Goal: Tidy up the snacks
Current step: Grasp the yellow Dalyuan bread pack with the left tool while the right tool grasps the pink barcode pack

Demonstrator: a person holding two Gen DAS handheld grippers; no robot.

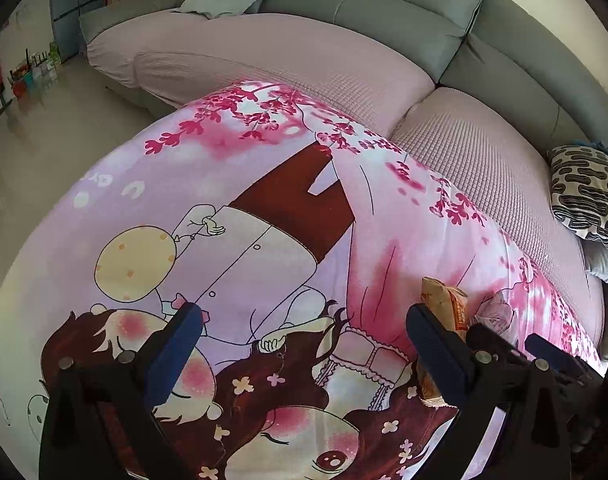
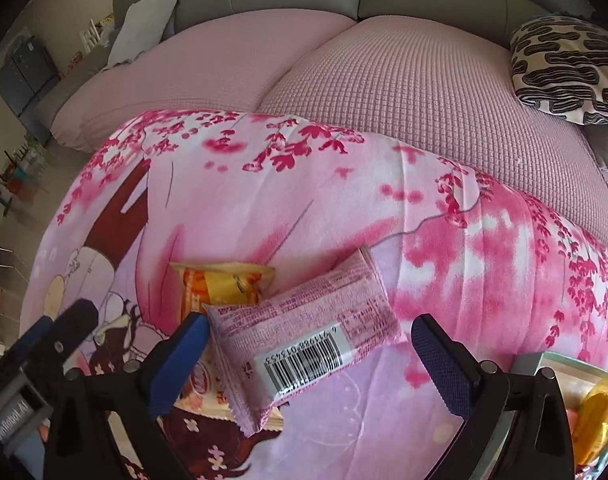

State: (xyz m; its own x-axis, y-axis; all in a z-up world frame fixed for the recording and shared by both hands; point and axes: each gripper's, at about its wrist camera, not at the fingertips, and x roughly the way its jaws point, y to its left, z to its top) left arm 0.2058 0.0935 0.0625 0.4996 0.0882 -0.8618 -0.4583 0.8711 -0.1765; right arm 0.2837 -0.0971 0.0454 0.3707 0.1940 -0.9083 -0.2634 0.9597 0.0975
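Note:
A pink snack packet [image 2: 304, 332] with a barcode lies on the pink cartoon cloth [image 2: 383, 220], between the fingers of my right gripper [image 2: 309, 360]. That gripper is open, and its left fingertip [image 2: 184, 352] is at the packet's left end. A yellow-orange snack packet [image 2: 220, 284] lies partly under the pink one. In the left wrist view the same orange packet [image 1: 447, 312] sits just right of my left gripper's right finger [image 1: 435, 352]. My left gripper [image 1: 307, 344] is open over bare cloth with nothing in it.
A clear container rim [image 2: 559, 360] at the lower right holds a yellow wrapped item [image 2: 595, 408]. The cloth-covered surface stands in front of a sofa with pink seat covers [image 2: 383, 80]. On its right end is a black-and-white patterned cushion [image 2: 563, 68]. Floor lies to the left [image 1: 44, 140].

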